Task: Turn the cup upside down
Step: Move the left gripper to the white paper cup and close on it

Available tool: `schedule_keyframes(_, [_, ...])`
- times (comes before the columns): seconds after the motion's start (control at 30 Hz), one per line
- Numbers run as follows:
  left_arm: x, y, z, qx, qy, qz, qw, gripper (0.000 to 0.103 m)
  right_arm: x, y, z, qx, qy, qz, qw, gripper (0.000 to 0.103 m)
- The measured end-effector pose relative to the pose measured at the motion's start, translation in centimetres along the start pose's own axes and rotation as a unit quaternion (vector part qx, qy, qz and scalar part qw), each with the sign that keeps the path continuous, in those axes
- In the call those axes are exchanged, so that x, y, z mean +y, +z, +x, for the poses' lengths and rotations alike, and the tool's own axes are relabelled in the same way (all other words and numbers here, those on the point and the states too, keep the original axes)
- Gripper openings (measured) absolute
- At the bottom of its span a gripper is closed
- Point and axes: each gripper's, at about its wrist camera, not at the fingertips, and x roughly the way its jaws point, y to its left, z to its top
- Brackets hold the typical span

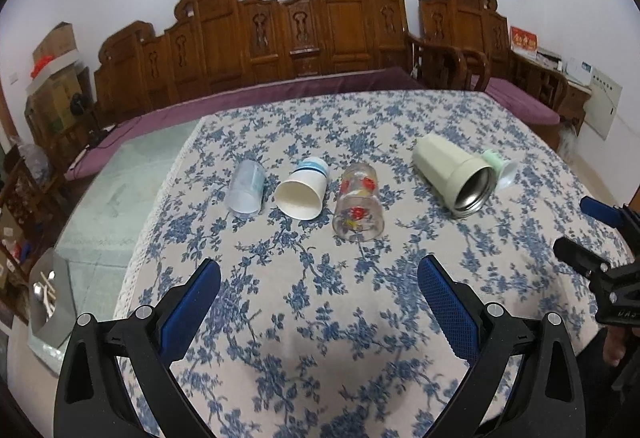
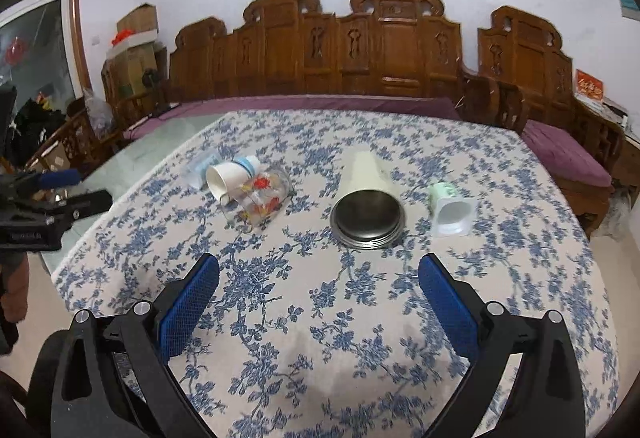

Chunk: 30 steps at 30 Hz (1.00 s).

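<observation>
Several cups lie on their sides in a row on the floral tablecloth [image 1: 304,302]. From the left: a clear plastic cup [image 1: 246,189], a white paper cup [image 1: 301,193], a glass with red flowers [image 1: 358,203], a pale green steel-lined cup [image 1: 454,173] and a small green-and-white yogurt cup [image 1: 501,169]. Their mouths face me. My left gripper [image 1: 319,280] is open and empty, short of the glass. My right gripper [image 2: 319,278] is open and empty, short of the steel-lined cup [image 2: 368,204]. The flowered glass [image 2: 262,198] and yogurt cup [image 2: 452,208] flank it.
A carved wooden bench [image 1: 320,34] with purple cushions runs behind the table. The table's left edge [image 1: 152,222] drops to a green floor. Cardboard boxes [image 1: 56,78] stand at the far left. The right gripper shows at the left wrist view's right edge [image 1: 600,238].
</observation>
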Motion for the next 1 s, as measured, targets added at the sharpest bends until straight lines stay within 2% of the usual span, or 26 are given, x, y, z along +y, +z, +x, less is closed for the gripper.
schedule_keyframes(0.23, [1.2, 2.6, 5.5, 0.038, -0.015, 0.016, 0.9991, 0.083, 1.0, 0.6, 4.5, 0.028, 0.02, -0.013, 0.999, 0.099])
schedule_keyframes(0.33, [1.7, 3.8, 8.0, 0.056, -0.021, 0.019, 0.998, 0.081, 1.5, 0.9, 6.3, 0.038, 0.028, -0.014, 0.999, 0.097])
schedule_keyframes(0.47, [1.7, 5.2, 10.7, 0.069, -0.011, 0.038, 0.9968, 0.081, 1.8, 1.4, 8.2, 0.047, 0.038, -0.011, 0.998, 0.096])
schedule_keyframes(0.77, [1.4, 9.3, 17.2, 0.109, -0.031, 0.057, 0.9919, 0.073, 2.5, 0.8, 9.9, 0.068, 0.057, -0.005, 0.996, 0.095])
schedule_keyframes(0.83, [1.6, 10.1, 19.2, 0.127, -0.036, 0.051, 0.9899, 0.069, 2.4, 0.4, 10.1, 0.073, 0.06, -0.003, 0.996, 0.095])
schedule_keyframes(1.0, [1.9, 10.9, 23.7, 0.176, -0.045, 0.041, 0.9825, 0.068, 2.3, -0.6, 10.2, 0.085, 0.066, 0.002, 0.994, 0.095])
